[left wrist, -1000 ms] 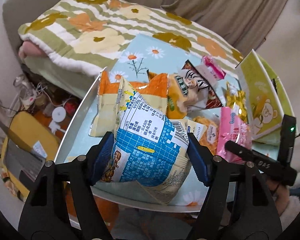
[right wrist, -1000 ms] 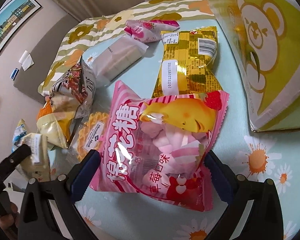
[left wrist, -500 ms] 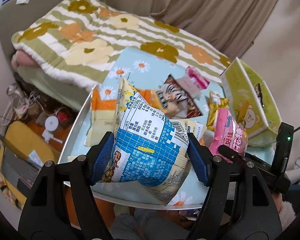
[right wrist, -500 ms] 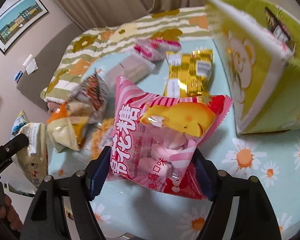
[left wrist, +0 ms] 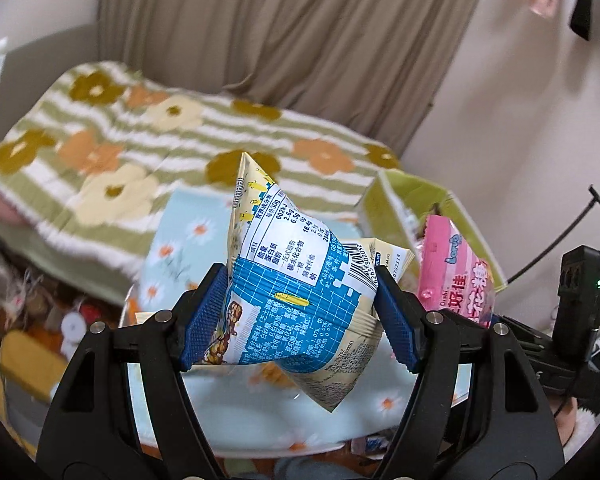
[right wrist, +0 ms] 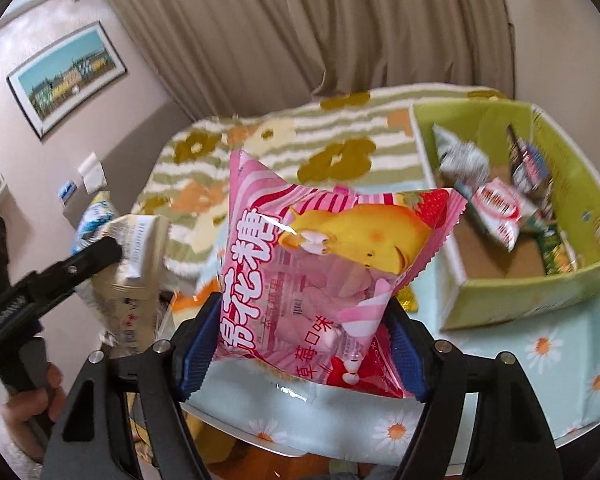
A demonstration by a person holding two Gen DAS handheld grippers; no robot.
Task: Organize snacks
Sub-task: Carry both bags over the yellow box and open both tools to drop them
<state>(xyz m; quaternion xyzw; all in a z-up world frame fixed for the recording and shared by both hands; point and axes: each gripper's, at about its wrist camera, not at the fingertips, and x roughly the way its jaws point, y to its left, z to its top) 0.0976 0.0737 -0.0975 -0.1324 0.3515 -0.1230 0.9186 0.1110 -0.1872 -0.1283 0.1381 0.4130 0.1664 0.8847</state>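
The work surface is a table [right wrist: 560,364] covered with a pale blue daisy-print cloth, set against a bed with a green-striped floral blanket [left wrist: 152,140]; beige curtains [right wrist: 340,32] and a framed picture [right wrist: 66,76] close the background.

**Change since one second ago.** Both packets were resting on the table among the other snacks. Both are now carried clear of the cloth, and the open top of the box has come into the right wrist view. The right gripper's jaws, previously standing wide around the pink packet, have closed onto it. Judgement: pick-up is complete on both sides; the transfer to the box is the step in hand.

**Gripper state.**
- Left gripper [left wrist: 300,316]: blue pads clamped on the sides of the blue-and-cream snack packet [left wrist: 288,280], which stands tilted, nutrition panel facing the camera.
- Right gripper [right wrist: 300,344]: pads clamped on the lower half of the pink strawberry marshmallow packet [right wrist: 320,272].

**Location of task items.** Both packets are held in the air above the near side of the table, side by side. The green cardboard box [right wrist: 540,292] stands on the table to the right, beyond the pink packet.

**Count, near to far.**
- Grippers: two.
- Held packets: two, one per gripper.
- A hand [right wrist: 32,396] on the left gripper's handle: one visible.
- Boxes: one.
- Packets inside the box: at least four; motion blur prevents an exact count.
- Loose snacks on the table: only an orange and a gold fragment show behind the pink packet; the total cannot be determined.
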